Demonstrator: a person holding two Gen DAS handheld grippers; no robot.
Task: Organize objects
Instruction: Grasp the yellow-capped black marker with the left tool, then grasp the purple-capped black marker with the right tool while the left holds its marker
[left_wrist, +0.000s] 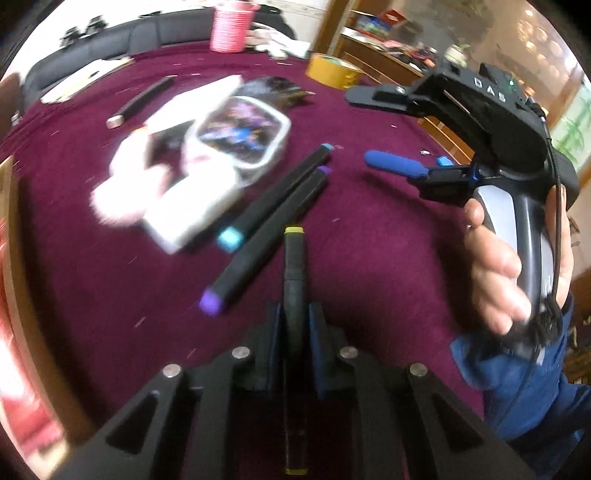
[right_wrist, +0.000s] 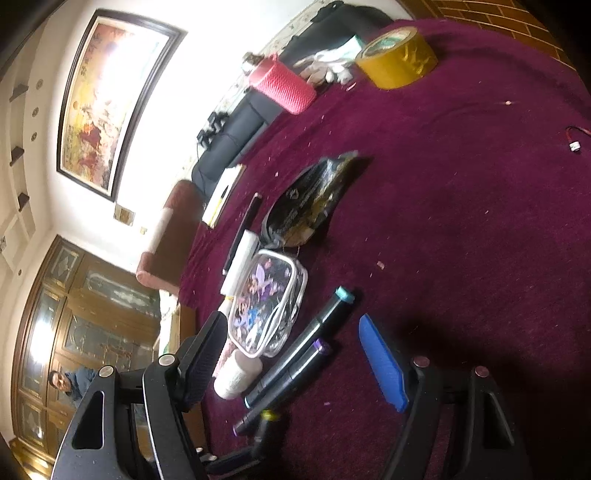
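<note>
On the maroon cloth (left_wrist: 369, 258), the yellow-capped marker (left_wrist: 294, 266) was clamped by the left gripper (left_wrist: 295, 321); the right gripper (right_wrist: 295, 350) was held wide, empty. Placement parallel beside the two markers (left_wrist: 273, 206) was judged best.

Your yellow-capped marker (left_wrist: 294, 266) is black-bodied and pinched lengthwise, tip pointing away. Just beside it on the maroon cloth lie two more black markers — the purple-capped marker (left_wrist: 266, 236) and the teal-capped marker (left_wrist: 277, 195) — side by side, touching, next to the clear printed pouch (left_wrist: 242, 134).
</note>
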